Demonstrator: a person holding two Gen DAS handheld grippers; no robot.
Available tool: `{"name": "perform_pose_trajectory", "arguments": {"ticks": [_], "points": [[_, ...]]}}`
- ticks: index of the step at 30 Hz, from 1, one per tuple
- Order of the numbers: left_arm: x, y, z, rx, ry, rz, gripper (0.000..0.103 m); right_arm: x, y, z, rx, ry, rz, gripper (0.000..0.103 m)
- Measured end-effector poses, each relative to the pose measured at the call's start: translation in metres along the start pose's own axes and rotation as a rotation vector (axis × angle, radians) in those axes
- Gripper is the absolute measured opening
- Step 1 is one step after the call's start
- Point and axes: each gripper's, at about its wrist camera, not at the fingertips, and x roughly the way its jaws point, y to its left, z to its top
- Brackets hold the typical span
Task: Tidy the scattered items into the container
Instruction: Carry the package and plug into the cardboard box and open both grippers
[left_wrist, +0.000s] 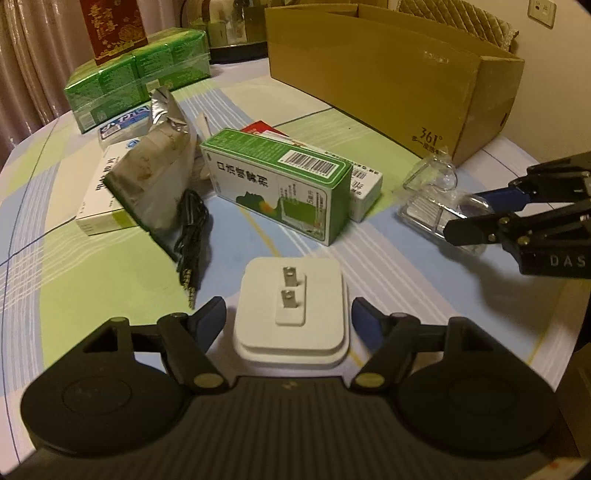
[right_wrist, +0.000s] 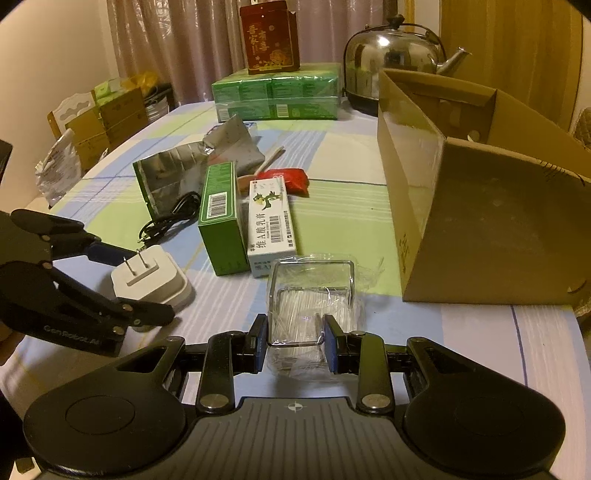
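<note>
In the left wrist view, the white charger (left_wrist: 293, 314) is seen on the tabletop (left_wrist: 92, 288) between the left gripper's (left_wrist: 288, 319) released fingers (left_wrist: 364, 325), untouched; the carton (left_wrist: 388, 74) stands far right. In the right wrist view, the clear box (right_wrist: 310, 306) is clenched by the right gripper (right_wrist: 295, 347), near the carton (right_wrist: 480, 221).

Table (right_wrist: 351, 206) w/ cardboard box (right_wrist: 480, 221), charger (right_wrist: 151, 280), green carton (right_wrist: 219, 218), cable (right_wrist: 170, 218).
</note>
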Motion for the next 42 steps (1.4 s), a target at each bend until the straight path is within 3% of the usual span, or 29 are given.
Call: {"name": "perform_pose_trajectory", "arguments": {"ticks": [4,19,24,28,31,42], "points": [[0.0,-0.004,0.0,-0.02,0.006,0.0,0.061,0.002,0.001,-0.002,-0.009,-0.002,-0.009,0.028],[-0.002,-0.008,-0.003,-0.094,-0.002,0.042,0.066,0.01,0.011,-0.012,-0.125,-0.001,-0.077,0.035],[-0.003,-0.009,-0.004,-0.13,-0.006,0.053,0.06,0.013,0.014,-0.014,-0.149,-0.001,-0.086,0.04],[-0.005,-0.011,-0.006,-0.156,-0.005,0.055,0.06,0.014,0.015,-0.014,-0.162,0.004,-0.094,0.039],[-0.009,-0.012,-0.007,-0.172,-0.005,0.051,0.06,0.013,0.015,-0.014,-0.161,0.004,-0.103,0.029],[-0.029,-0.017,-0.005,-0.241,-0.035,0.07,0.06,-0.013,0.015,-0.01,-0.125,-0.026,-0.096,0.028]]}}
